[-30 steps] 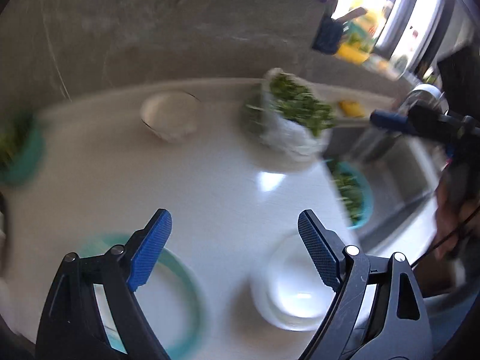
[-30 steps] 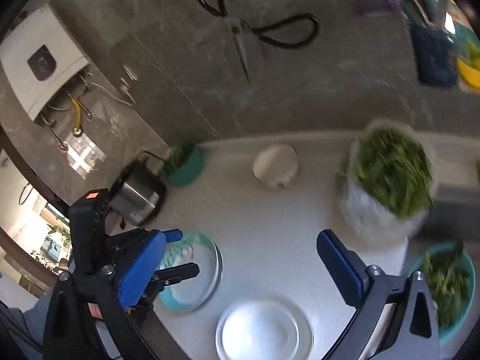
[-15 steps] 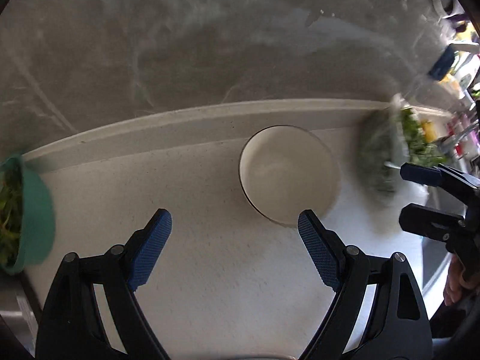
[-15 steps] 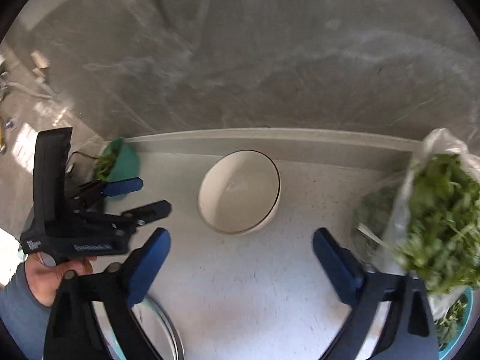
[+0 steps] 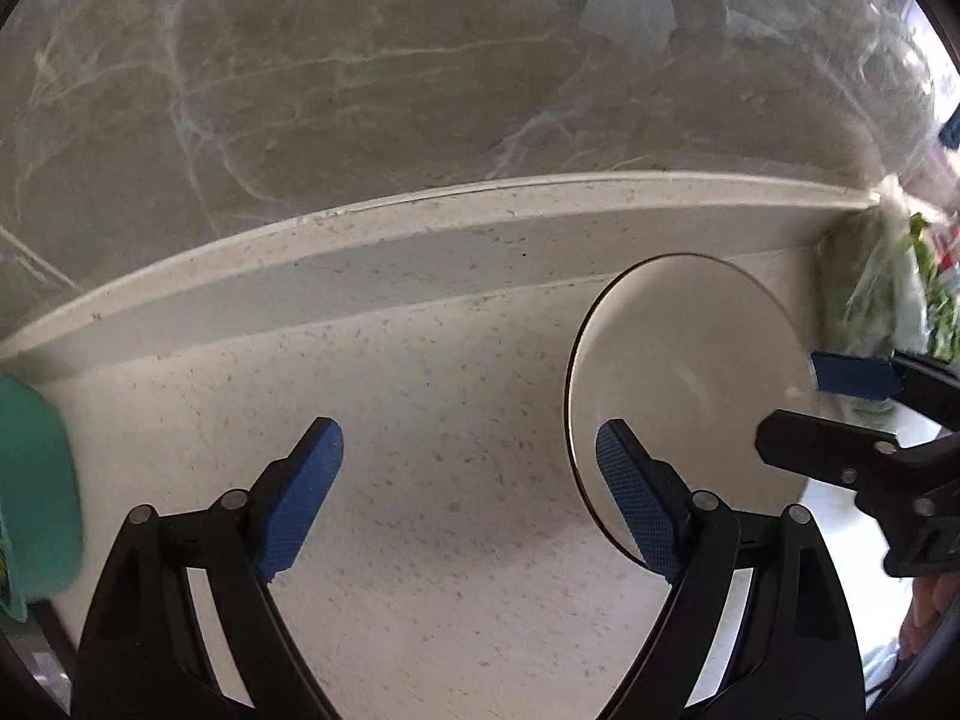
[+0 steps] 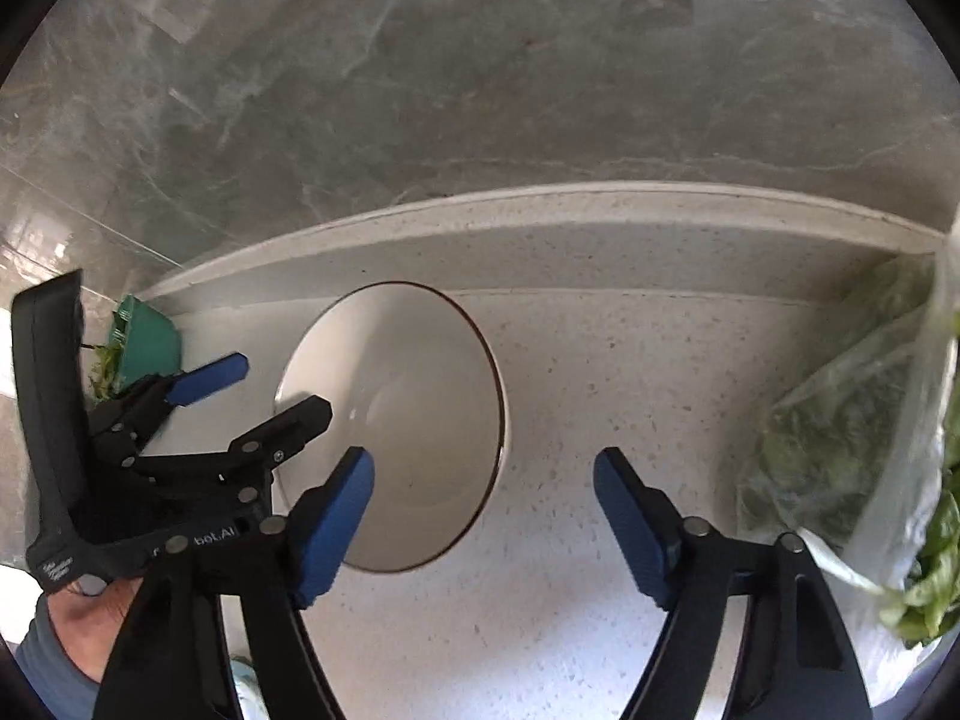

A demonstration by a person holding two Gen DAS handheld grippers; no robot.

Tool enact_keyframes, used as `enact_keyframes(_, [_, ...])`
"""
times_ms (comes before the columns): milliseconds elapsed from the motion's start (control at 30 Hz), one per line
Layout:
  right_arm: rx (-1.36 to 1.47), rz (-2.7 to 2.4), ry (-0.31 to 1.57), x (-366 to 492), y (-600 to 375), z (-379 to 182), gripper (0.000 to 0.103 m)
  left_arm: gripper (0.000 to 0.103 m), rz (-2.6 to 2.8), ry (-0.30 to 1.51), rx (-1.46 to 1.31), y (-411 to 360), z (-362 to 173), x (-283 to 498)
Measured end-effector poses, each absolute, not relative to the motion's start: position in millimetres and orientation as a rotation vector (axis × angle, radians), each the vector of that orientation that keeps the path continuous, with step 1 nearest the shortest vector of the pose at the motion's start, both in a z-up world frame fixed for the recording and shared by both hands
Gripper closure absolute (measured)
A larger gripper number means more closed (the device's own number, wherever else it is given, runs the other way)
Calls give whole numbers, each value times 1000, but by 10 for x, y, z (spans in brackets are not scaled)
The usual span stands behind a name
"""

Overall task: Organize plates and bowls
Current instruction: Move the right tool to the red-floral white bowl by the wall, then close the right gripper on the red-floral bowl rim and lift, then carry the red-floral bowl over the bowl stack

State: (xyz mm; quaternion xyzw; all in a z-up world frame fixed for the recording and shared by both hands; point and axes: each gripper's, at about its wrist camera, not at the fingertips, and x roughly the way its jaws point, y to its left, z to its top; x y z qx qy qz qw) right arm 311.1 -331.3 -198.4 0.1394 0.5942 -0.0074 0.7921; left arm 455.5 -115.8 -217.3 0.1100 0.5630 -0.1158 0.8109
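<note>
A white bowl with a thin dark rim point(image 5: 684, 384) point(image 6: 396, 420) stands empty on the white speckled counter near the back ledge. My left gripper point(image 5: 468, 498) is open, its right finger over the bowl's left rim; it also shows in the right wrist view point(image 6: 264, 390). My right gripper point(image 6: 480, 516) is open, its left finger over the bowl's near part. In the left wrist view the right gripper point(image 5: 834, 402) straddles the bowl's right rim. Neither holds anything.
A clear bag of leafy greens point(image 6: 870, 438) point(image 5: 876, 294) lies right of the bowl. A green bowl with greens point(image 5: 30, 492) point(image 6: 141, 351) sits at the left. A raised ledge point(image 6: 540, 234) and grey marble wall point(image 5: 420, 72) close off the back.
Both grippers have moved forward and down, close to the white bowl. The plates near the counter's front have left the views.
</note>
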Motion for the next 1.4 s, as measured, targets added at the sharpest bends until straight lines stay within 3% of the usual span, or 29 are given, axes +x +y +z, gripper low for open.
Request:
enact_keyframes(100, [308,-27,1306,3170,-3302,-2120,46,23,-273,1202,234,-1139,-2208,4606])
enact_keyframes(233, [327,-42,1331,3215,-3326,-2235,58,50,-323,1245,172,-1065,-2322,4714])
enact_keyframes(300, [324,-32,1349,3229,-3318,-2290,78,58,-342,1250,158,-1088,-2356,4724])
enact_keyframes(367, [335,-23,1370,3246,-3318,-2360,84,69,-351,1250,182,-1117,-2376,4752])
enact_keyframes(667, [357,-11,1356,3212,-3383,-2338,85,87,-365,1252,208,-1345,-2359,4613])
enact_keyframes(967, [354,-1,1347,3062,-3491,-2214,85,87,-358,1270,194,-1558,-2365,4419])
enact_keyframes(1400, [409,34,1323,2695,-3618,-1858,88,87,-362,1258,164,-1592,-1871,3848])
